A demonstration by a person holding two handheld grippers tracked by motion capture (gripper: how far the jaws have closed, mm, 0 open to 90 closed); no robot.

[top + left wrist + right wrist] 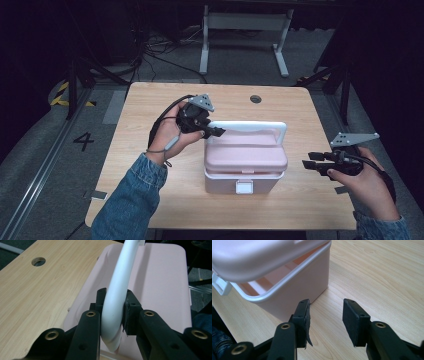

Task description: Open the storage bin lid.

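A pink box (220, 182) with a white front latch (244, 186) stands at the middle of the wooden table (150, 100). Its pink lid (246, 150) carries a white handle (250, 125), raised upright. My left gripper (218, 131) is shut on the handle's left bend (117, 290), above the lid (160, 277). In the right gripper view the lid (257, 257) sits tilted above the box's white rim, with a gap showing the inside. My right gripper (307, 164) is open at table height, just right of the box's wall (294, 295), with nothing between its pads (350, 320).
A round cable hole (255, 98) lies in the table behind the box. Bare tabletop stretches left of the box and to the right (387, 277). Beyond the far edge, a white desk frame (245, 22) and cables stand on the grey floor.
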